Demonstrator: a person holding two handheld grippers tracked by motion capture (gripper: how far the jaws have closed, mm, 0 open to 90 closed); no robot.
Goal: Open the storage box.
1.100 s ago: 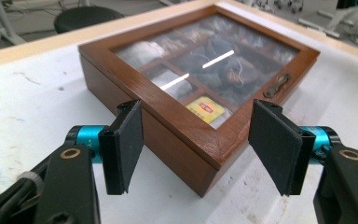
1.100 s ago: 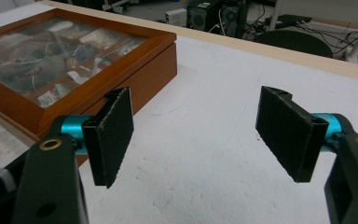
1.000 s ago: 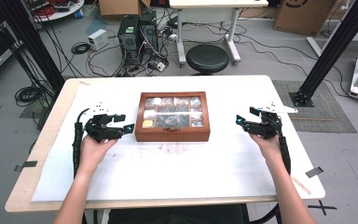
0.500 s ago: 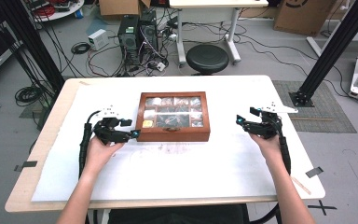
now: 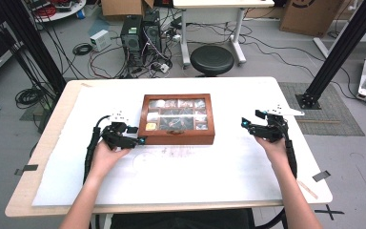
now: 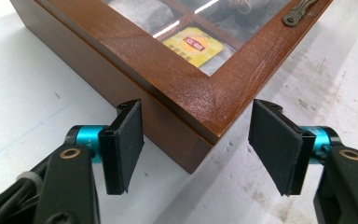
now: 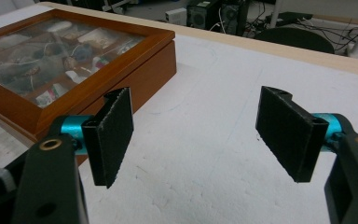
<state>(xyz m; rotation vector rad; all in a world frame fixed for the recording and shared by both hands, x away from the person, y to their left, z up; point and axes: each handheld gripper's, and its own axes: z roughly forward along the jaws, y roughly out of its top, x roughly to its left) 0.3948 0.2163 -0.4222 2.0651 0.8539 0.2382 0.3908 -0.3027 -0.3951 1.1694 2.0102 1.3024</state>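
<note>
Left gripper view: box (image 6: 177, 84) corner sits centre frame, between the two pads (image 6: 128, 144) of the left gripper (image 6: 196, 149). Jaws stand open and have just been closing a little; the left pad lies just beside the box's side wall, the right pad stands apart from the corner, neither pressing. Glass lid shut; yellow packet (image 6: 193, 44) under it, upper centre. High view: box (image 5: 177, 138) at centre of the table (image 5: 219, 181), left gripper (image 5: 140, 140) at its lower left corner, right gripper (image 5: 244, 123) near its right side. Right gripper view: right gripper (image 7: 196, 140) open, nothing between the jaws; box (image 7: 135, 70) upper left, beyond the left pad.
</note>
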